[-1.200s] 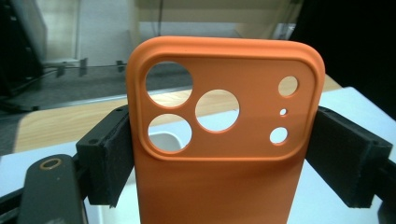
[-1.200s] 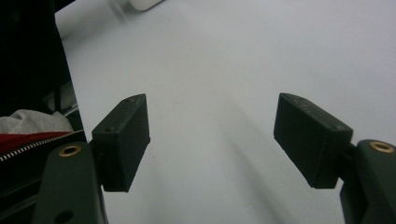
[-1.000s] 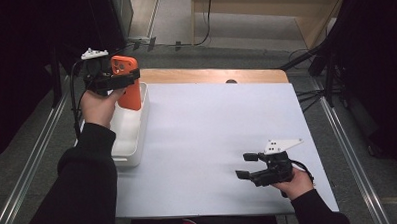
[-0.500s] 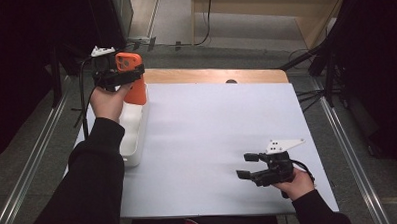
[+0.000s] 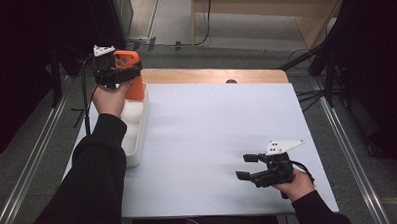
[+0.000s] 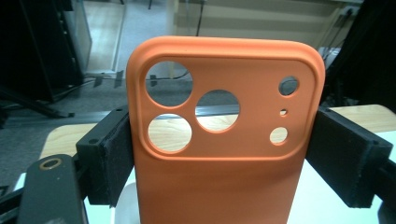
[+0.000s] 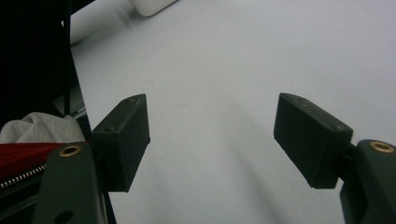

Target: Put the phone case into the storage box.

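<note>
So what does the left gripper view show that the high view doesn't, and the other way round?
Left gripper view: the orange silicone phone case up close, with three large round camera cutouts, three smaller holes, and black pads pressing both of its edges.

High view: the white rectangular plastic bin at the table's left, and the right gripper resting open over the white table sheet.

Both: the left gripper clamped on the case, with the wooden table edge beyond.

Grey carpet floor (image 5: 173, 23) lay beyond the white-topped table (image 5: 226, 116); black curtains (image 5: 24, 48) (both sides) flanked a wooden cabinet (image 5: 263, 9).
</note>
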`<move>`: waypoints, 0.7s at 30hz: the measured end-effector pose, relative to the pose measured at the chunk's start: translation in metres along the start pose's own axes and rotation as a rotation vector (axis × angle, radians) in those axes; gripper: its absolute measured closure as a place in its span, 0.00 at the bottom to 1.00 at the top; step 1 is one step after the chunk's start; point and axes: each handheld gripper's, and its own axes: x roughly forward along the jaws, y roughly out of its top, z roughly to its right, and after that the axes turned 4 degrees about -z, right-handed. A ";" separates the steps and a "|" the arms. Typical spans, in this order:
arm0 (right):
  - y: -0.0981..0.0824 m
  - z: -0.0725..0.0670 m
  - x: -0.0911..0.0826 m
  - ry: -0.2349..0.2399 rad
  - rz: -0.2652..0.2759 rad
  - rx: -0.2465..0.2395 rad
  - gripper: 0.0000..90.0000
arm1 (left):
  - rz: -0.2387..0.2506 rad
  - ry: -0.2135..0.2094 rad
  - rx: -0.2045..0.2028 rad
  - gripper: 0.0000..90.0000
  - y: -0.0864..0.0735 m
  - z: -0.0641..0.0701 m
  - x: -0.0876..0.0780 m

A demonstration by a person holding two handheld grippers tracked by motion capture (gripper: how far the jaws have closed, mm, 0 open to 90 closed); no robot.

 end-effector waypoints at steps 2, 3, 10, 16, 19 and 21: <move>0.000 0.000 0.000 0.000 0.002 -0.003 0.29 | 0.000 0.008 -0.005 0.18 -0.001 -0.001 0.003; 0.000 0.000 0.000 0.004 0.002 -0.002 0.29 | 0.000 0.013 -0.004 0.18 -0.001 -0.002 0.005; 0.001 0.000 0.001 0.014 0.002 -0.001 0.29 | -0.010 0.034 0.006 0.18 -0.005 -0.006 0.014; 0.001 -0.001 0.002 0.015 0.000 -0.007 0.29 | -0.009 0.045 0.003 0.18 -0.007 -0.009 0.023; 0.001 -0.001 0.002 0.015 0.000 -0.004 0.29 | -0.017 0.044 0.003 0.18 -0.010 -0.010 0.028; 0.001 0.000 0.002 0.016 0.002 -0.001 0.29 | -0.018 0.045 -0.006 0.18 -0.013 -0.011 0.030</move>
